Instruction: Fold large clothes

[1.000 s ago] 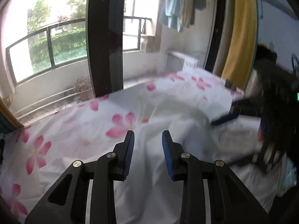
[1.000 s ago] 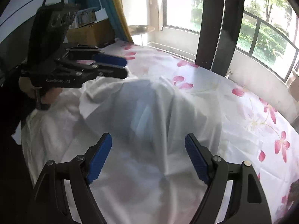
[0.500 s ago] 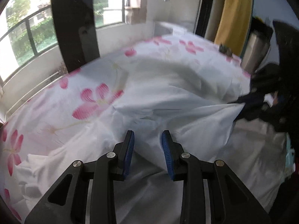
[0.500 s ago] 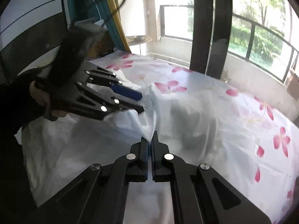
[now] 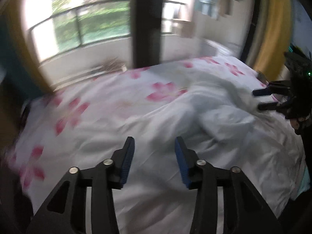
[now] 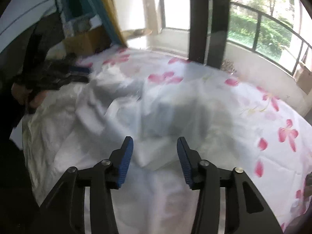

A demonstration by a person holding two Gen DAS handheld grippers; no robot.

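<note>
Both grippers hover over the white garment (image 6: 120,117) on the flowered sheet (image 6: 253,105): left gripper (image 5: 154,146) and right gripper (image 6: 155,146) have just been opening, nothing between the jaws.

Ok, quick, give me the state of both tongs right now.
Left tongs: open, just widened, nothing between them, white garment below.
Right tongs: open, just reopened, holding nothing, above the garment.

Both grippers, left (image 5: 154,148) and right (image 6: 155,148), opening (empty).
</note>
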